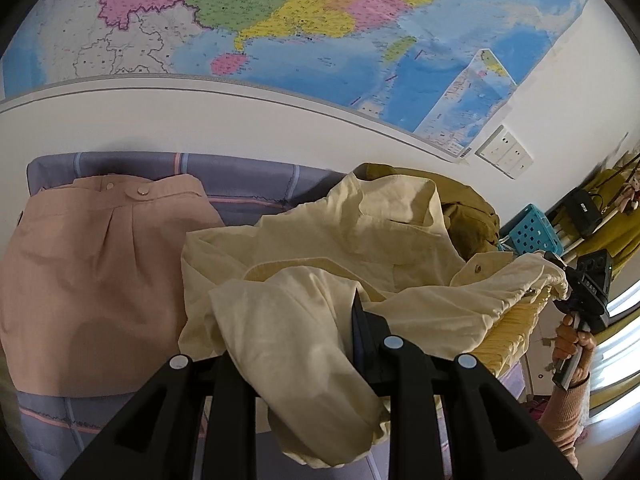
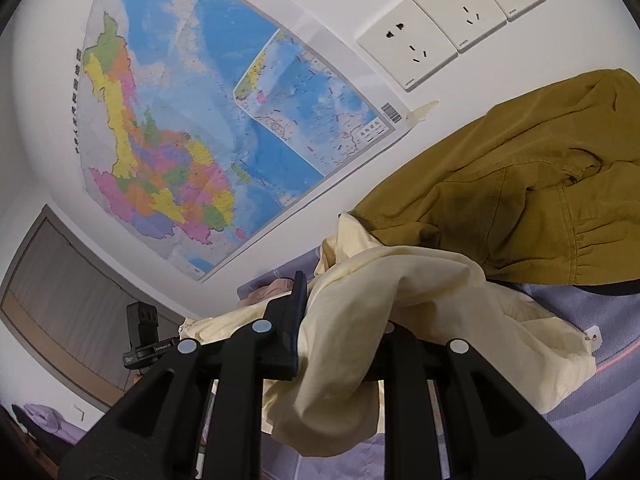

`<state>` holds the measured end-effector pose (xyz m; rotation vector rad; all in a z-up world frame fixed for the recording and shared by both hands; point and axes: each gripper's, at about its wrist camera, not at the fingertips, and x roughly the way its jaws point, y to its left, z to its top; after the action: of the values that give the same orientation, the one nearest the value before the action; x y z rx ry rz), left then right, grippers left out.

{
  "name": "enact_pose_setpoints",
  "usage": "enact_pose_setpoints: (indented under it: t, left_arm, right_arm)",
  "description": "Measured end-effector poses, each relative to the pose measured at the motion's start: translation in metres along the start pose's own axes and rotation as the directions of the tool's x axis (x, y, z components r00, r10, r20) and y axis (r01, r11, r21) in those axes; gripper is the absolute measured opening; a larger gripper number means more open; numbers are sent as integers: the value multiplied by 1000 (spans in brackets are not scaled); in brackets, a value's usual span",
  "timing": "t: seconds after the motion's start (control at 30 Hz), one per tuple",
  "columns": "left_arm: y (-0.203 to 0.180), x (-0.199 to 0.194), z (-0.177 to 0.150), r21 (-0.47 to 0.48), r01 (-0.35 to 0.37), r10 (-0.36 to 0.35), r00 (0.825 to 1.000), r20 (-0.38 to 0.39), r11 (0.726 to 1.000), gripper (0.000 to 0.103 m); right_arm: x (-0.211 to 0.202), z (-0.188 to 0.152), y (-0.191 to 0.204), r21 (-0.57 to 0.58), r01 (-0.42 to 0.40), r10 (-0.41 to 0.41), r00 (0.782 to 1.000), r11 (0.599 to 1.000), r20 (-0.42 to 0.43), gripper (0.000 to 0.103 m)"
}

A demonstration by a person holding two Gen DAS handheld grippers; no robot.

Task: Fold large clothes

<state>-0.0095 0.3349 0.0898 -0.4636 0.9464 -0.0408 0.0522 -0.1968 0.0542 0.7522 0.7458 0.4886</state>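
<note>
A pale yellow shirt (image 1: 328, 264) lies crumpled on the bed, lifted at two edges. My left gripper (image 1: 316, 320) is shut on one edge of it; the cloth drapes over the jaws and hides one finger. My right gripper (image 2: 340, 320) is shut on another edge of the yellow shirt (image 2: 380, 304), and also shows at the right of the left wrist view (image 1: 560, 288), held by a hand. A folded pink garment (image 1: 92, 272) lies flat at the left. An olive jacket (image 2: 520, 200) is heaped behind the shirt.
The bed has a purple plaid sheet (image 1: 248, 184). A map (image 1: 280, 20) and wall sockets (image 2: 440, 32) are on the white wall behind. A blue perforated basket (image 1: 532, 232) and a rack stand at the right. The left gripper's body (image 2: 144, 336) shows at the lower left.
</note>
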Motion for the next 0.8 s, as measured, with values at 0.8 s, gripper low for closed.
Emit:
enact_pose_setpoints:
  t: [0.8]
  left_arm:
    - [14, 37, 31, -20, -51, 50, 998, -38, 999, 22]
  right_arm:
    - [35, 24, -19, 32, 65, -64, 998, 997, -25, 18]
